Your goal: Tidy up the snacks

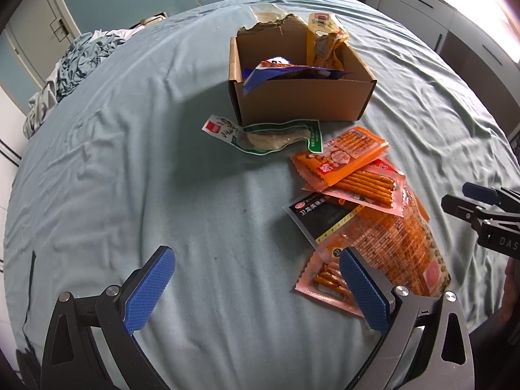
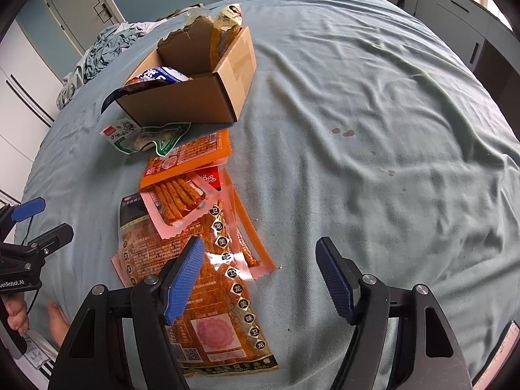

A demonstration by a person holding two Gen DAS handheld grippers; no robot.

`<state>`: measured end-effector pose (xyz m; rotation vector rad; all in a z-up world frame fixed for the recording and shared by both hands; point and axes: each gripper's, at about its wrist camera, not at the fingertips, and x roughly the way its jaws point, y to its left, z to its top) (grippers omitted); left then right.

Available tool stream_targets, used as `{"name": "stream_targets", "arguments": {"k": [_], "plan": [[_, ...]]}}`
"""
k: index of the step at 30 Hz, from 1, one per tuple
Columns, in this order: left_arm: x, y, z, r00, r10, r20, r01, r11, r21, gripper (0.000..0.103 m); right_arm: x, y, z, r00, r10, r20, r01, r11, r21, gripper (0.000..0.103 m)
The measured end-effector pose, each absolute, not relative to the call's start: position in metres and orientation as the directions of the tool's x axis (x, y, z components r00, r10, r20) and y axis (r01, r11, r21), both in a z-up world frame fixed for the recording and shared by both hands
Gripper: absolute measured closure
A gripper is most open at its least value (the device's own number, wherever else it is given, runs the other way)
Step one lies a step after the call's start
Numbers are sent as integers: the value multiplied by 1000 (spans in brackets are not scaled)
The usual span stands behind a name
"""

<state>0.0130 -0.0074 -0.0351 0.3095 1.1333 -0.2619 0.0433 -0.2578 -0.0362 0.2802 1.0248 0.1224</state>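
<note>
Nearest in the left wrist view, the left gripper (image 1: 256,284) hangs over the bed (image 1: 146,169) with its jaws spread wide and nothing between them; its right finger overlaps a pink packet (image 1: 320,284). The right wrist view shows the right gripper (image 2: 260,276) just as wide and empty, its left finger above the big orange bag (image 2: 214,295); only this view shows that bag's printed back down to the lower edge.

Beyond, the pile of snacks runs on: a pink packet of sticks (image 2: 177,200), an orange packet (image 1: 344,154) and a green-edged packet (image 1: 276,136) lying just in front of the cardboard box (image 1: 299,100). In the box sit a blue bag (image 1: 286,71) and an upright yellow packet (image 1: 323,44). The left view shows the box's inside more openly. Only the right view catches reddish stains (image 2: 341,131) on the sheet. Crumpled bedding (image 1: 81,55) lies far left.
</note>
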Motion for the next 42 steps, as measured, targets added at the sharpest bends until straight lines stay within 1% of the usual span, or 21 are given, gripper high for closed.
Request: {"name": "stream_targets", "arguments": {"k": [13,22,25,29,30,34,36,40,42], "plan": [[16,-9,-37,397,-49,-916,361,927,107,0,44,-263,-39,508,244,-826,54,948,314,33],[20,-12,-39,392,-43,-919,363,925,112,0,46,-254,-39,497,231,-836,38,957,287,33],[28,-12,-43,403,-23,-915,357,925,134,0,45,-253,-38,501,229,-835,39,958,285,33],[53,-7,-47,460,29,-888,333,921,203,0,45,-255,-38,498,230,-836,47,956,291,33],[58,-4,-46,467,27,-884,322,926,199,0,45,-256,-39,498,232,-836,50,954,295,33],[82,17,-44,467,-24,-884,270,956,116,0,46,-259,-41,493,244,-835,58,949,311,33],[94,25,-46,472,-28,-881,234,968,95,0,47,-259,-42,488,249,-836,60,947,317,33],[114,38,-56,447,-78,-891,196,981,12,0,48,-258,-42,489,253,-835,57,946,320,33],[122,41,-64,434,-87,-896,181,983,-8,0,48,-257,-41,490,260,-832,49,945,325,33]]}}
